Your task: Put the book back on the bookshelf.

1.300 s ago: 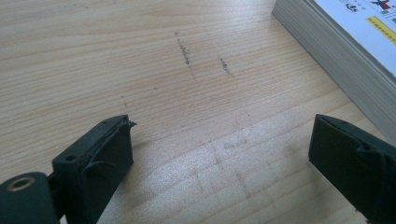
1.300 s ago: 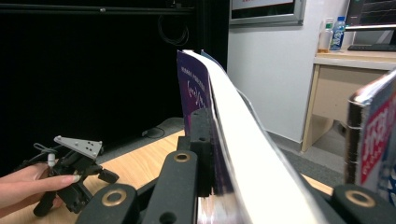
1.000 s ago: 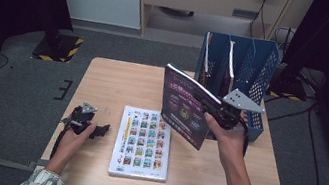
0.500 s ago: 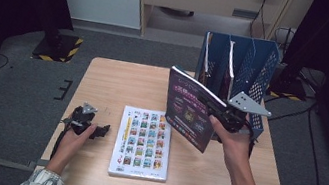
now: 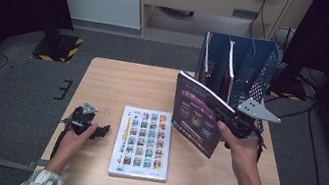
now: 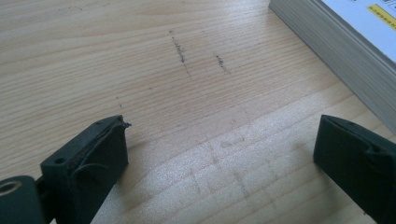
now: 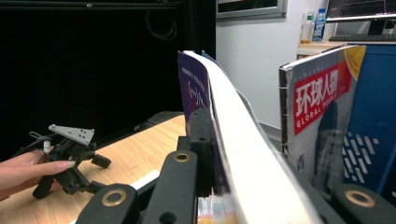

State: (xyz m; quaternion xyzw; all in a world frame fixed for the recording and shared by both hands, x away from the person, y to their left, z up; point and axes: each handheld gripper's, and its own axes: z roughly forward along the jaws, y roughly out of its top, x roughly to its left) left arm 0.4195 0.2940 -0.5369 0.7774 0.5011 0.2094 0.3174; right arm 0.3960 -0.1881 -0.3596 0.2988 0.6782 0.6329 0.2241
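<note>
My right gripper is shut on a dark purple magazine and holds it upright above the table, just in front of the blue mesh file rack. In the right gripper view the magazine stands edge-on between the jaws, with a red-covered magazine in the rack beside it. A thick white book with a grid of coloured pictures lies flat at the table's middle. My left gripper rests on the wood left of that book, open with nothing between its fingers. The book's page edge lies to the upper right.
The wooden table has bare room at its back left. The rack stands at the back right corner with magazines upright in its slots. Dark floor and black stands surround the table; a cabinet runs along the back.
My right hand has carried the purple magazine a little to the right and back, closer to the rack. The left gripper and the white book have stayed put.
</note>
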